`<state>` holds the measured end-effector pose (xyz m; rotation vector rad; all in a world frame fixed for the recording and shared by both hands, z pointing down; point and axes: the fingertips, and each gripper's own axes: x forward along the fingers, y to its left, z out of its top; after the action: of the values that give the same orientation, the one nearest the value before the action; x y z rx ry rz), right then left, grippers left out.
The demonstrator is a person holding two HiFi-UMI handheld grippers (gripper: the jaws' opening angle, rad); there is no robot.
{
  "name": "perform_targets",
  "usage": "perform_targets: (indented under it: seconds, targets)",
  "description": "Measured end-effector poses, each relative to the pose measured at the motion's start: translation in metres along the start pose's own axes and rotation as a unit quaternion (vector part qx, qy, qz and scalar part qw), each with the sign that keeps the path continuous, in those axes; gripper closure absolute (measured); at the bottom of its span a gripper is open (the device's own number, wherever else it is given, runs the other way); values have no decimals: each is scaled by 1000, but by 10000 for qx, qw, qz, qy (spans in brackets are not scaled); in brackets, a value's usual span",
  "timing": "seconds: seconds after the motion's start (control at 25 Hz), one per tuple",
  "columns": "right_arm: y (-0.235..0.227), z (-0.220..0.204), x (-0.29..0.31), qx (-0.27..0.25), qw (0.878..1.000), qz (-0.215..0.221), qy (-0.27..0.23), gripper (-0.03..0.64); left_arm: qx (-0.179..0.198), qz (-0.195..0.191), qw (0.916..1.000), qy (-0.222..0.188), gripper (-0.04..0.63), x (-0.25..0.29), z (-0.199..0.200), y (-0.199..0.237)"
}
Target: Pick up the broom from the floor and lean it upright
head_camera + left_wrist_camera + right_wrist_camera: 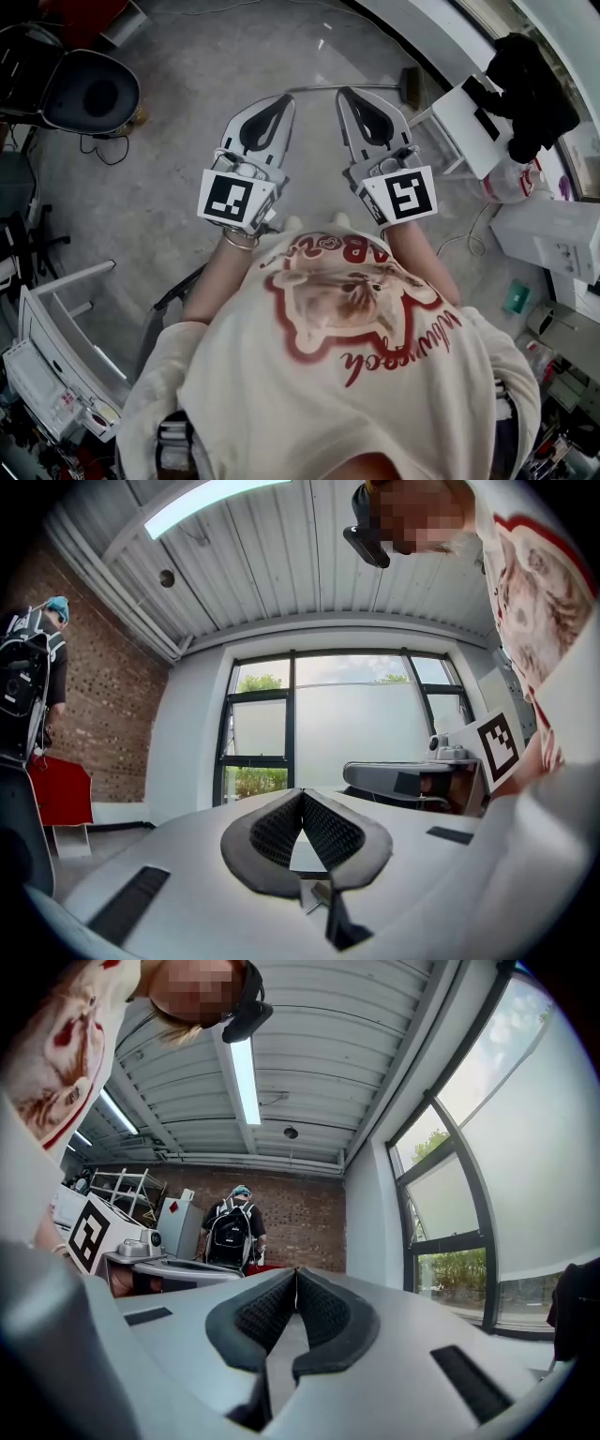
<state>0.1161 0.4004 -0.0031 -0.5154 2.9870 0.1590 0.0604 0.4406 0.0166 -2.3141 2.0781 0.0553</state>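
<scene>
The broom [323, 88] lies on the grey concrete floor ahead of me, its thin metal handle running left to right and its dark brush head [411, 88] at the right end, beside a white table. Both grippers are held level in front of my chest, well above the floor. My left gripper [284, 99] is shut with nothing in it; in the left gripper view its dark pads [281, 829] meet at the tip. My right gripper [345, 93] is likewise shut and empty, with its pads [317, 1309] touching. Seen from above, their tips overlap the handle.
A black round chair [89, 92] stands at the far left with cables beside it. The white table [469, 117] with a black garment [530, 80] on it is at the right. A white rack [56, 328] sits near left. A person with a backpack [234, 1232] stands by the brick wall.
</scene>
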Motion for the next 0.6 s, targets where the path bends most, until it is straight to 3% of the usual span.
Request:
perform_targets:
  seconds: [0.4,0.6]
  targets:
    - [49,-7,39,119,9997,205,-49,592,-114,90,9999,-88,574,-20,-4,45]
    - [36,-12,57,172,9995,255,-32,592,-124,131,9998,-127,574,3,-7,61]
